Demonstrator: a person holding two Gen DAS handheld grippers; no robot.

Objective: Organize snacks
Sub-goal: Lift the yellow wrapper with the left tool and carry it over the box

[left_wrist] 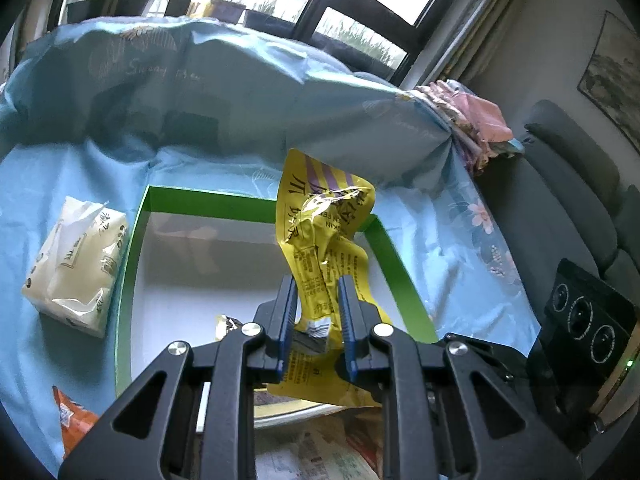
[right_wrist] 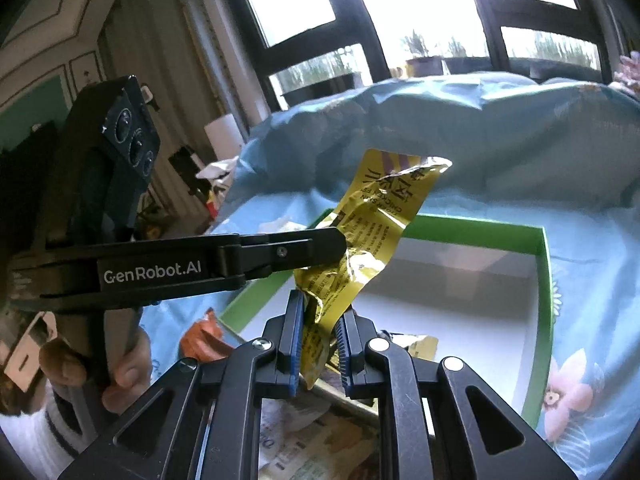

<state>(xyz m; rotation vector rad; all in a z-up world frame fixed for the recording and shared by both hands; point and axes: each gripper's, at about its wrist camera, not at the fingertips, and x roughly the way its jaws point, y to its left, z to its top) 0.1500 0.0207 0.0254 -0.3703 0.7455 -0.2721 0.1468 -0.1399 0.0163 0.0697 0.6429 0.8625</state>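
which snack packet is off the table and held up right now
The crumpled yellow packet, pinched by both the left gripper and right gripper above the green-walled box. The orange packet lies on the blue cloth.

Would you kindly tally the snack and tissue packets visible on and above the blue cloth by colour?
Yellow packets: 2, the held yellow packet and the yellow packet in the box
Orange packets: 1, the orange packet
White tissue packs: 1, the tissue pack
Total: 4

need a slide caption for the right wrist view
Both hand-held grippers, right and left, pinch one crumpled yellow snack packet above the green-walled box.
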